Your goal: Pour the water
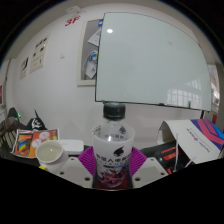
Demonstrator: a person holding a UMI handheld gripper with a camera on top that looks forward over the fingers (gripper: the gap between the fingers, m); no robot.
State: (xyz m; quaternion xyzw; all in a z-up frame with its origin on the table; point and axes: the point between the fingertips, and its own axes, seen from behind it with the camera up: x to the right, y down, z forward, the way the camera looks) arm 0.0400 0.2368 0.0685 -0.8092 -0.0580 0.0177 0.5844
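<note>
Clear plastic water bottle (112,150) with a black cap and a pink-and-white label stands upright between the purple pads (88,160) of the gripper (112,172), both pads pressed against its sides. Left of the bottle a small white round cup (50,153) rests on the worktop (70,170), with colourful printed cards (25,140) beyond it. Behind the bottle a large whiteboard (150,60) hangs on the wall; right of the bottle lies a white-and-purple booklet (200,140).

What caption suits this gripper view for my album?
Gripper fingers closed on a clear water bottle, whiteboard behind.
</note>
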